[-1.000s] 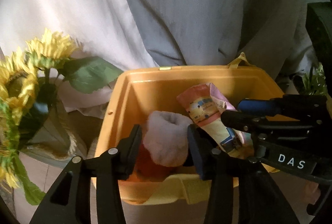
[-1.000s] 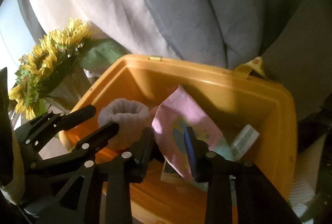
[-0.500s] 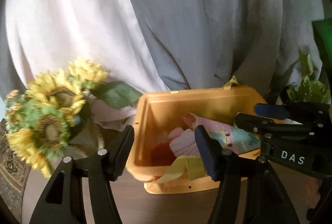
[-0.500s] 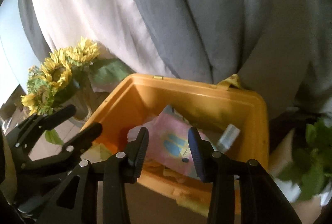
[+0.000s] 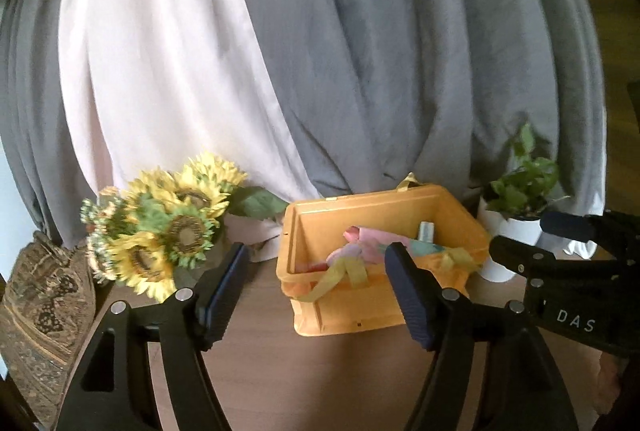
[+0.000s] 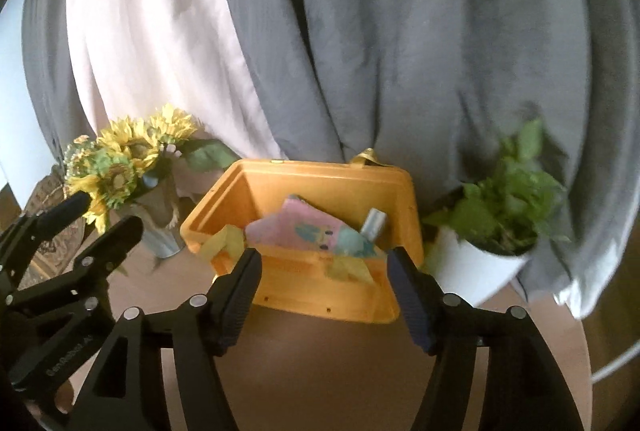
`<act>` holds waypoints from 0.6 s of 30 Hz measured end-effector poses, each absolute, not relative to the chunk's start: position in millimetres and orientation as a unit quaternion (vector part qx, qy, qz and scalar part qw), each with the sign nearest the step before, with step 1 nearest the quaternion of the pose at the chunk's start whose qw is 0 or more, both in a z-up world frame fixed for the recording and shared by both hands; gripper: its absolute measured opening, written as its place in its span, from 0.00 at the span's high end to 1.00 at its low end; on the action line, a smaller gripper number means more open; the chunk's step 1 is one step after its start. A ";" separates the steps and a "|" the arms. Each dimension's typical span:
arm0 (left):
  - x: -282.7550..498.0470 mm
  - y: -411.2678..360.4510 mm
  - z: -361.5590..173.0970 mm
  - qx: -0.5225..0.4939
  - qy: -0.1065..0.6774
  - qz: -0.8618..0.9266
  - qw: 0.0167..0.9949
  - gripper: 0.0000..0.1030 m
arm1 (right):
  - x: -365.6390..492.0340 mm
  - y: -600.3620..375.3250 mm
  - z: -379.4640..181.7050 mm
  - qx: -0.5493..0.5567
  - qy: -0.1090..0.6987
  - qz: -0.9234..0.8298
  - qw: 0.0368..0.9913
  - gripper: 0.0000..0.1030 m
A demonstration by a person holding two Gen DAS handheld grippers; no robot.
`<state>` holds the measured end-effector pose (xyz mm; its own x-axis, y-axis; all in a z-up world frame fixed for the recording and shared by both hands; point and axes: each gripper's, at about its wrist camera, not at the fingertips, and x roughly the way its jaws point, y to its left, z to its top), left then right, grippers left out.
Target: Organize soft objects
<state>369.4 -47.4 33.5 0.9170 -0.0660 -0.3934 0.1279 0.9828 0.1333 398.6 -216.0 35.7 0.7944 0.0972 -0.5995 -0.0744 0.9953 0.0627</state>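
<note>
The orange bin [image 6: 320, 287] on the table holds a pink pouch [image 6: 304, 231], yellow straps and what may be a small bottle. Both the left gripper [image 5: 316, 291] and right gripper [image 6: 324, 291] have just been opening; jaws apart, empty, short of the bin

Ahead of our left claw [image 5: 316, 287] sits the storage bin [image 5: 344, 315] on the table [image 5: 256, 367] — sunflowers [image 5: 168, 227] to its left, potted plant [image 5: 520, 191] to its right, curtains [image 5: 360, 51] behind. In it lie a pouch [image 6: 304, 231] and straps.
</note>
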 end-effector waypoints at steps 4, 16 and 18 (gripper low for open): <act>327.1 -46.5 42.4 0.084 0.177 -0.051 0.979 0.32 | 356.2 -219.6 40.7 0.033 0.313 0.022 0.949 0.34; 216.2 -33.0 50.6 0.063 0.160 -0.043 0.984 0.25 | 230.0 -223.6 65.4 0.044 0.266 -0.019 0.963 0.24; 198.6 -31.3 49.5 0.062 0.163 -0.036 0.984 0.24 | 210.3 -221.6 66.8 0.041 0.261 -0.021 0.964 0.24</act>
